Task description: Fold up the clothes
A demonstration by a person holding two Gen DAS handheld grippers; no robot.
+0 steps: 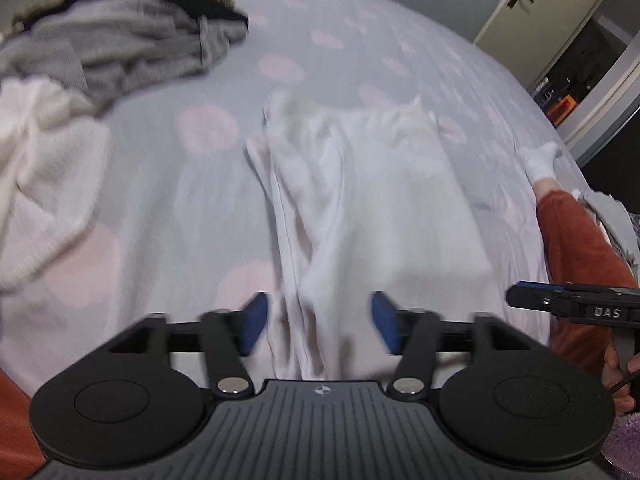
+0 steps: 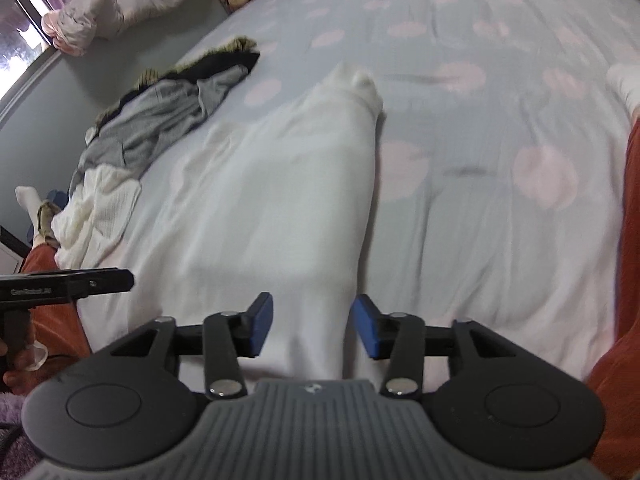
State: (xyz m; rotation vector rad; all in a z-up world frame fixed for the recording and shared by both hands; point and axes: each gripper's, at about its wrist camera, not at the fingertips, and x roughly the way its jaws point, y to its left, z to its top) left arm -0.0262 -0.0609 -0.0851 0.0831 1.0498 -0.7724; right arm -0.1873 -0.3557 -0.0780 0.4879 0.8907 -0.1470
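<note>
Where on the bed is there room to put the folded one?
Bare sheet lies right of the white garment, up to the orange-clad leg. The left side is crowded with the grey clothes and cream knit.

Your left wrist view is smeared by motion — the white garment [image 1: 360, 208] shows only soft folds, its near end hidden behind the left tool [image 1: 320, 322]. The cream knit [image 1: 36, 168] and grey clothes pile [image 1: 120, 52] run off the left edge.
</note>
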